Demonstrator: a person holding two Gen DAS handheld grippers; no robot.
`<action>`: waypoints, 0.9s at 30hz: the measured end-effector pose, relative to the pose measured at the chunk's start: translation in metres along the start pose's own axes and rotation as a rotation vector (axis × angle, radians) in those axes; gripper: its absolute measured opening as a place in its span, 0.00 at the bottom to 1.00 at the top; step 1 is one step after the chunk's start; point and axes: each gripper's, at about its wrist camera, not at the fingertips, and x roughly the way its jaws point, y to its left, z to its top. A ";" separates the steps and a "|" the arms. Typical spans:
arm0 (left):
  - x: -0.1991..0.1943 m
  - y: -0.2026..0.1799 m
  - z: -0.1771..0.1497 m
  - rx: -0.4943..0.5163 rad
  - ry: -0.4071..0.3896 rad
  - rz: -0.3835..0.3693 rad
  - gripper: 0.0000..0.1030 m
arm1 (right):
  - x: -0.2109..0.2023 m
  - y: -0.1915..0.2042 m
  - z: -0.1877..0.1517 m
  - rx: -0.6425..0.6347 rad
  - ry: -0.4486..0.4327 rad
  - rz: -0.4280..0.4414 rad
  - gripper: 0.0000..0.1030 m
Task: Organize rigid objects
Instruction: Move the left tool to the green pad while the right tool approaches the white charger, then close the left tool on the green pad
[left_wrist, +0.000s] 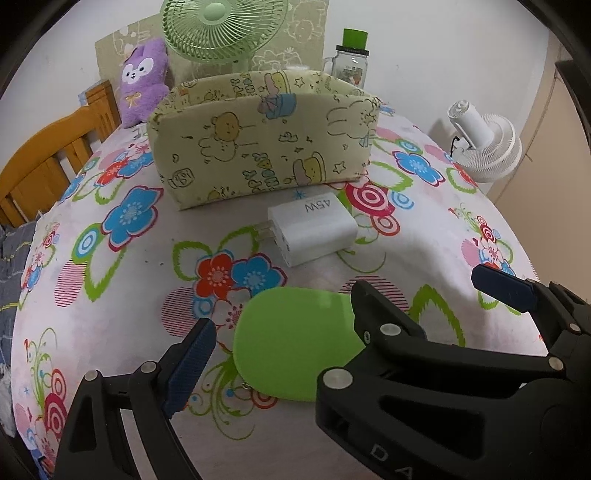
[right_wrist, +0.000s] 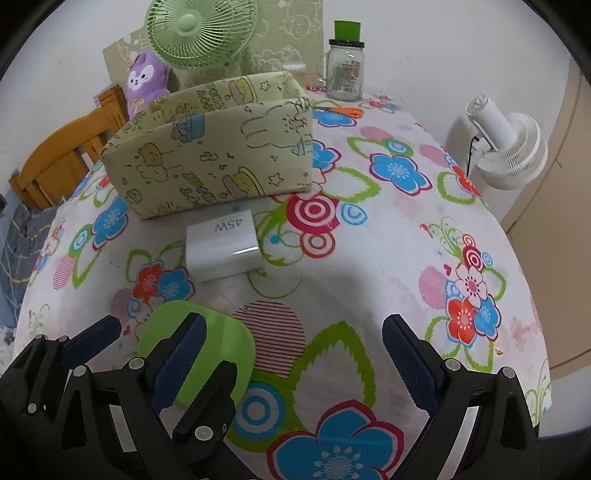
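Observation:
A flat green rounded piece (left_wrist: 295, 339) (right_wrist: 225, 343) lies on the flowered tablecloth (left_wrist: 122, 302). Beyond it lies a white 45W charger (left_wrist: 314, 229) (right_wrist: 221, 247), in front of a yellow cartoon-print fabric box (left_wrist: 262, 140) (right_wrist: 210, 147). My left gripper (left_wrist: 295, 343) hangs open low over the green piece; its left pad stands just clear of the piece's edge, and its right finger is hidden behind the right gripper (left_wrist: 421, 284). In the right wrist view my right gripper (right_wrist: 295, 325) is open, its left finger over the green piece. The two grippers' fingers (right_wrist: 92, 339) overlap there.
At the back stand a green fan (left_wrist: 225, 26), a purple plush (left_wrist: 142, 81) and a glass jar with a green lid (left_wrist: 351, 62). Orange scissors (right_wrist: 343, 110) lie behind the box. A white fan (left_wrist: 484, 144) stands past the right edge, a wooden chair (left_wrist: 48, 162) at left.

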 end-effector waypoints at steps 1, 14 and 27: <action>0.002 -0.001 -0.001 0.003 0.000 -0.001 0.91 | 0.001 -0.002 -0.001 0.004 0.002 -0.004 0.95; 0.021 -0.010 -0.004 0.034 0.027 0.032 0.96 | 0.015 -0.015 -0.008 0.012 0.036 -0.049 0.95; 0.031 -0.008 -0.003 0.028 0.042 0.048 1.00 | 0.024 -0.018 -0.006 0.017 0.063 -0.056 0.95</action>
